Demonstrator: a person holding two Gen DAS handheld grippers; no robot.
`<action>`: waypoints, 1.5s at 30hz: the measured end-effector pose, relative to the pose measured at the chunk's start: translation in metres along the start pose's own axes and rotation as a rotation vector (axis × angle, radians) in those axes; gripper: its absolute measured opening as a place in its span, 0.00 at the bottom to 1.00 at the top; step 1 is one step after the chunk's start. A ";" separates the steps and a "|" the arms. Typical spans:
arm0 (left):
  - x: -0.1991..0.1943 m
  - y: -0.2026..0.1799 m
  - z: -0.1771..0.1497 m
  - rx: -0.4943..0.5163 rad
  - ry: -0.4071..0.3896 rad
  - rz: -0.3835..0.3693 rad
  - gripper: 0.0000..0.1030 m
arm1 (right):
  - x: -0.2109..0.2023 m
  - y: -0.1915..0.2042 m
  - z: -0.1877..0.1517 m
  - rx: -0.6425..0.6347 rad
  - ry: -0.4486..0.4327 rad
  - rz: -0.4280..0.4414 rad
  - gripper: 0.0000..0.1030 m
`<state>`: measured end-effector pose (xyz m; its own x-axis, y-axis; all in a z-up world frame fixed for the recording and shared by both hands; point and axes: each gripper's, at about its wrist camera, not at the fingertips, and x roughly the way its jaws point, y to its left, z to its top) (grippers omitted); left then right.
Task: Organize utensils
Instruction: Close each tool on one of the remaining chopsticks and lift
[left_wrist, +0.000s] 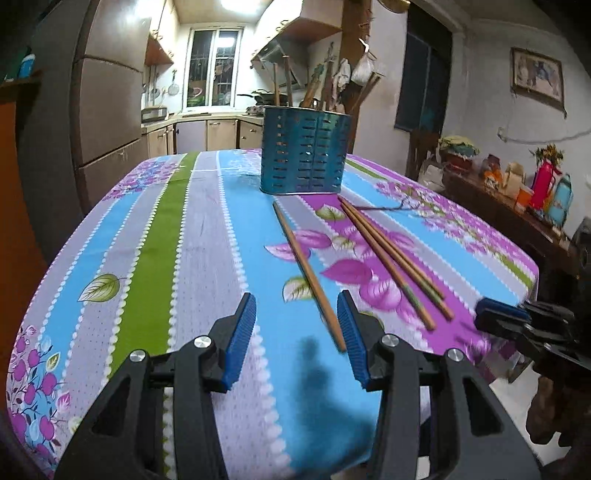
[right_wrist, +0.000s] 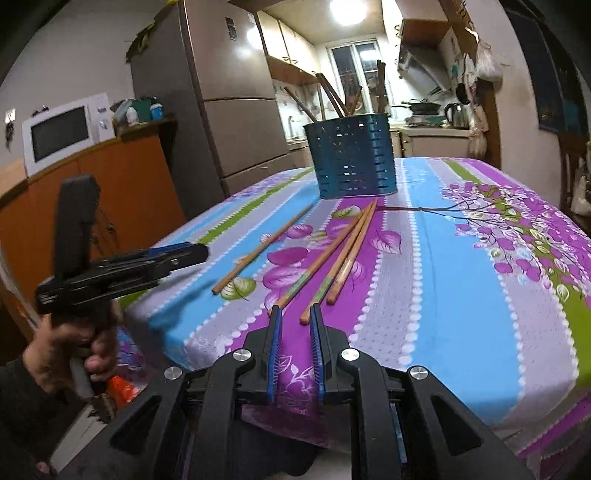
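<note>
A blue slotted utensil holder (left_wrist: 304, 151) stands on the far part of the table, with wooden utensils sticking up; it also shows in the right wrist view (right_wrist: 352, 158). One wooden chopstick (left_wrist: 306, 269) lies alone, its near end between my left fingers. My left gripper (left_wrist: 297, 317) is open and empty above it; it also shows from the side (right_wrist: 195, 251). Three more chopsticks (right_wrist: 332, 258) lie side by side in front of my right gripper (right_wrist: 295, 314), which is open with a narrow gap and empty. The single chopstick (right_wrist: 264, 245) lies to their left.
The table carries a striped floral cloth (left_wrist: 207, 229), its near edge just under both grippers. A fridge (right_wrist: 229, 99) and an orange cabinet with a microwave (right_wrist: 59, 133) stand left. A side shelf with bottles (left_wrist: 532, 188) stands right.
</note>
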<state>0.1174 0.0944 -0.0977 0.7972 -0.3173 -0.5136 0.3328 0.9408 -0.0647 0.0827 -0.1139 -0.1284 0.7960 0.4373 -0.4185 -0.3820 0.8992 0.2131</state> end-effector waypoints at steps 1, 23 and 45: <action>-0.001 -0.001 -0.002 0.009 -0.002 -0.005 0.43 | 0.002 0.002 -0.001 -0.006 -0.004 -0.020 0.16; 0.013 -0.033 -0.038 0.169 -0.109 -0.029 0.32 | 0.027 0.017 -0.004 -0.009 -0.066 -0.218 0.16; 0.019 -0.028 -0.042 0.108 -0.176 0.008 0.09 | 0.032 0.020 -0.007 0.000 -0.112 -0.256 0.11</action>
<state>0.1018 0.0669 -0.1414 0.8725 -0.3351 -0.3555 0.3709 0.9280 0.0355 0.0975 -0.0820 -0.1438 0.9136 0.1917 -0.3586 -0.1613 0.9804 0.1132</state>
